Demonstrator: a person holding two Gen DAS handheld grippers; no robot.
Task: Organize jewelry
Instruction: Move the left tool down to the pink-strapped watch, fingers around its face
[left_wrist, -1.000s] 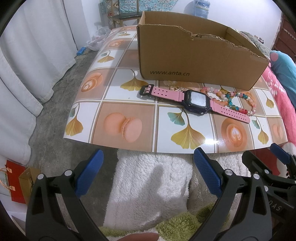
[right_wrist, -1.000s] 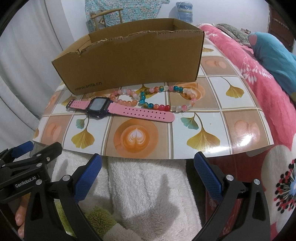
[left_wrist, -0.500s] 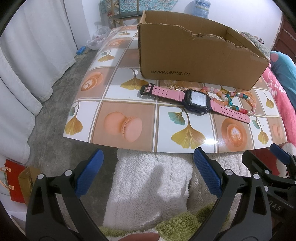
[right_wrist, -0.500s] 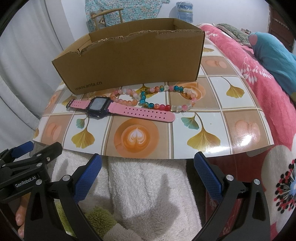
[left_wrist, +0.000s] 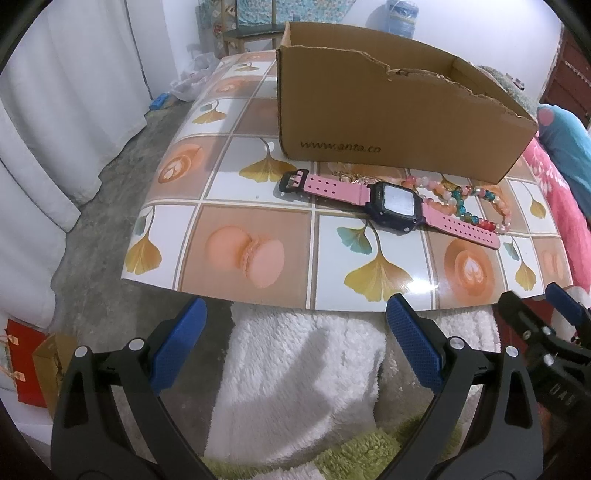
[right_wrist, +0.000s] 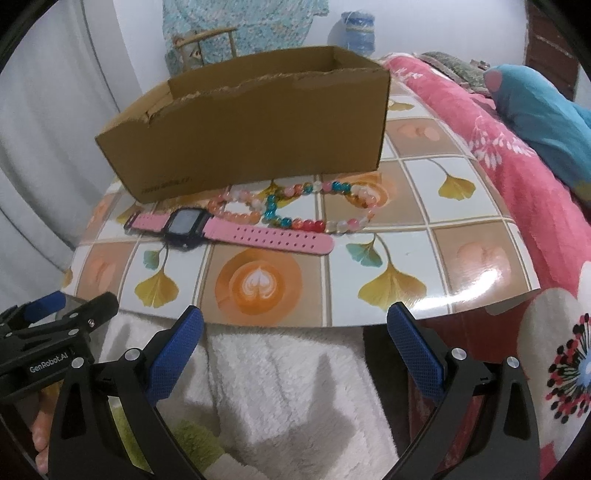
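Observation:
A pink-strapped watch (left_wrist: 391, 205) (right_wrist: 207, 230) with a dark square face lies flat on the tiled tabletop (left_wrist: 258, 254), just in front of an open cardboard box (left_wrist: 388, 122) (right_wrist: 251, 136). A string of coloured beads (left_wrist: 469, 201) (right_wrist: 314, 206) lies looped beside and behind the watch. A bit of gold chain shows behind the strap. My left gripper (left_wrist: 295, 347) is open, held below the table's near edge. My right gripper (right_wrist: 295, 350) is open too, also short of the edge, with nothing between its fingers.
White fluffy cloth (left_wrist: 295, 387) hangs under the table's near edge. A pink flowered bedspread (right_wrist: 498, 155) lies to the right, white curtains (left_wrist: 55, 110) and bare floor to the left. Red and gold gift bags (left_wrist: 33, 365) stand on the floor at lower left.
The right gripper has drawn slightly closer to the table and its view is a little blurred. The left gripper has hardly moved. Watch and beads lie where they were.

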